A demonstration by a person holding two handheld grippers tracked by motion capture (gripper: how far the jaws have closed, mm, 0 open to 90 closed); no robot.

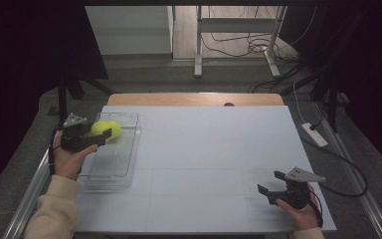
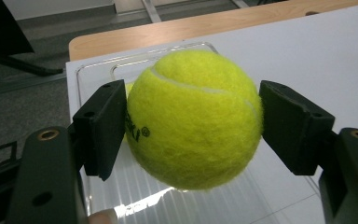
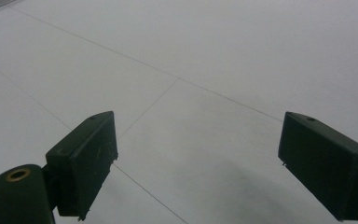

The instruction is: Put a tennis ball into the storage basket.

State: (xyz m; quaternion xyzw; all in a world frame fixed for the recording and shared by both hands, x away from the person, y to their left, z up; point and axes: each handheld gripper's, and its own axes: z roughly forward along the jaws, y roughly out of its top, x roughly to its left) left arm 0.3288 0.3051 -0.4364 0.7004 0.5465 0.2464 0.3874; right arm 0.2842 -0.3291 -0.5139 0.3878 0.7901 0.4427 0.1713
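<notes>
left tongs [image 2: 191, 121] clamp tennis ball [image 2: 196, 119]

Fuzzy yellow felt covers the tennis ball [image 2: 196, 121]; beneath it, a clear glossy ribbed plastic tray [image 2: 135, 198] on a matt white table [image 1: 214, 149].

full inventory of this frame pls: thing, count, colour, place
tennis ball: 2, yellow-green; one clamped between the left gripper's pads above the tray, a second just behind it in the high view
tray: 1, clear plastic, left side of the table
table: 1, white top with a wood strip along its far edge
power strip: 1, white, on the floor right of the table
desk frame: 1, white, on the floor beyond the table
left gripper: 1, black, over the tray, shut on the ball
right gripper: 1, black, near right corner of the table, jaws open, nothing between them
</notes>
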